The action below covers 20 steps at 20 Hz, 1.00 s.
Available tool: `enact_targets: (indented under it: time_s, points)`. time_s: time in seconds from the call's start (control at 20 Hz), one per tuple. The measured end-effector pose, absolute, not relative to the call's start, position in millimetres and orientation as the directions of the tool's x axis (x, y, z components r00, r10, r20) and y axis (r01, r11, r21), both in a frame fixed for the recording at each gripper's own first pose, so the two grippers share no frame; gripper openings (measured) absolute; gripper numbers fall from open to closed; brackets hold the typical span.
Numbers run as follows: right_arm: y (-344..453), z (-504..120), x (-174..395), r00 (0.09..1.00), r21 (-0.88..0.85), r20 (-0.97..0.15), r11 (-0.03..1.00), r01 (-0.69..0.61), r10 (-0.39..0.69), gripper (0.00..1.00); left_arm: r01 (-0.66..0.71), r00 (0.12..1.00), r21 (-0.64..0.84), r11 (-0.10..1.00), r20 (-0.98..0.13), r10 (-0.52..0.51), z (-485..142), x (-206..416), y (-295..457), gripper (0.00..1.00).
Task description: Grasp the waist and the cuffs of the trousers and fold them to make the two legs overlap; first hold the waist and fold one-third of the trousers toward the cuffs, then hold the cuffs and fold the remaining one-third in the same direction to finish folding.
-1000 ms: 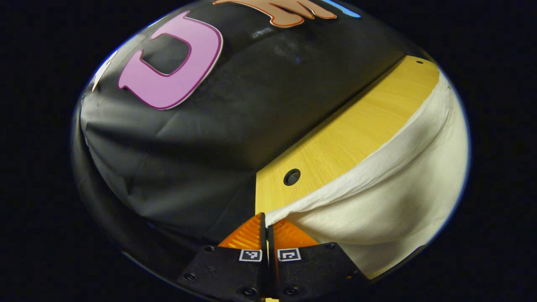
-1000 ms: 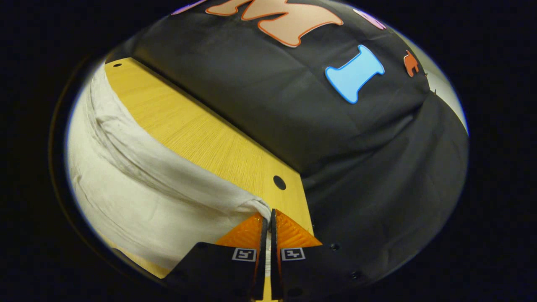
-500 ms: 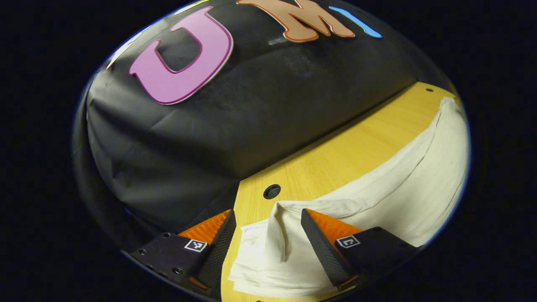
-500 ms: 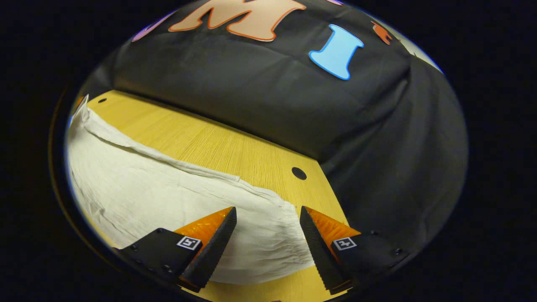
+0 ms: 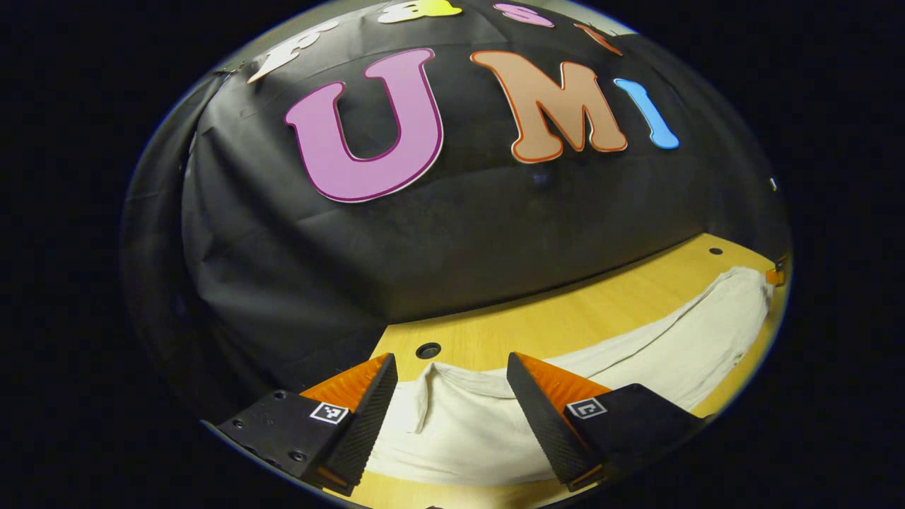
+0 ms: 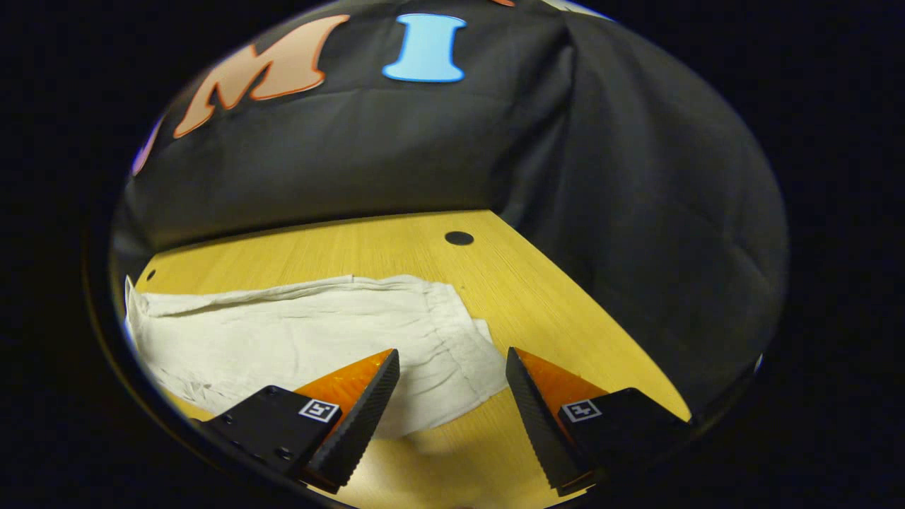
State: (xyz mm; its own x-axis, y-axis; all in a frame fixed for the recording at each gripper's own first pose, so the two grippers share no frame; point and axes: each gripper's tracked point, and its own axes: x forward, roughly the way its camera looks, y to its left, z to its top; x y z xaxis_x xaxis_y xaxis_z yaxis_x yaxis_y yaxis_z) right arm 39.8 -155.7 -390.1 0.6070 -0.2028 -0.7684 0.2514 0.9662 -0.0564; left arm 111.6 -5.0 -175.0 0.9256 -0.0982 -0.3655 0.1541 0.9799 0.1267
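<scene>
In the left gripper view, the left hand-held gripper (image 5: 451, 403) sits lowest in the picture with its two fingers spread wide apart, pinching nothing. Between them, and a little beyond, lies one end of the white trousers (image 5: 622, 357), flat on the yellow wooden desk (image 5: 565, 318). A small fold of cloth stands up near the left finger (image 5: 368, 417). The fingers appear to hover over the cloth, but whether they touch it cannot be told. From there the trousers run away to the right as a long pale band along the desk, narrowing toward the far edge of the picture. Just past the near end of the cloth a round dark hole (image 5: 428, 350) shows in the desk top, close to its corner, and a second small hole (image 5: 715, 251) sits far off to the right. Behind the desk hangs the black cloth wall (image 5: 438, 240) of the booth.

In the right gripper view, the right hand-held gripper (image 6: 452, 396) is likewise spread open and empty. The other end of the trousers (image 6: 304, 332) lies on the desk (image 6: 551, 297) between and behind its fingers, with a stitched seam crossing the cloth near the end, which overlaps the left finger (image 6: 360, 417) in the picture. The garment stretches to the left, lightly wrinkled. Bare desk lies to the right of it, with a round hole (image 6: 459, 238) farther back, then the black wall (image 6: 636, 177).
</scene>
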Motion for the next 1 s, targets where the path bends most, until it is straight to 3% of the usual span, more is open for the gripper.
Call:
enact_targets:
  time_s: [0.35,0.4,0.5,0.7,0.85,0.95,1.0]
  points:
    - [-157,-425,25,0.513,0.106,-0.847,0.903,0.415,-0.136,0.98,0.172,0.926,0.106,0.979,-0.356,-0.124,-156,67,-33,0.95]
    - [-155,-429,26,0.502,0.124,-0.856,0.893,0.433,-0.125,0.93,0.169,0.924,0.104,0.98,-0.362,-0.121,-157,63,-34,0.95]
    - [-152,-435,24,0.471,0.147,-0.876,0.876,0.46,-0.101,0.92,0.164,0.918,0.106,0.981,-0.38,-0.112,-159,52,-36,0.96]
    - [-165,-439,23,0.456,0.152,-0.883,0.857,0.493,-0.106,0.69,0.15,0.914,0.111,0.983,-0.396,-0.094,-161,35,-39,0.96]
    - [-166,-436,23,0.445,0.184,-0.892,0.835,0.519,-0.079,0.27,0.133,0.912,0.109,0.985,-0.403,-0.079,-161,20,-41,0.96]
    - [-162,-436,24,0.449,0.181,-0.89,0.847,0.499,-0.074,0.17,0.12,0.911,0.099,0.988,-0.406,-0.07,-162,12,-44,0.96]
    - [-161,-436,26,0.456,0.176,-0.887,0.859,0.481,-0.074,0.22,0.113,0.911,0.095,0.989,-0.408,-0.065,-162,8,-44,0.96]
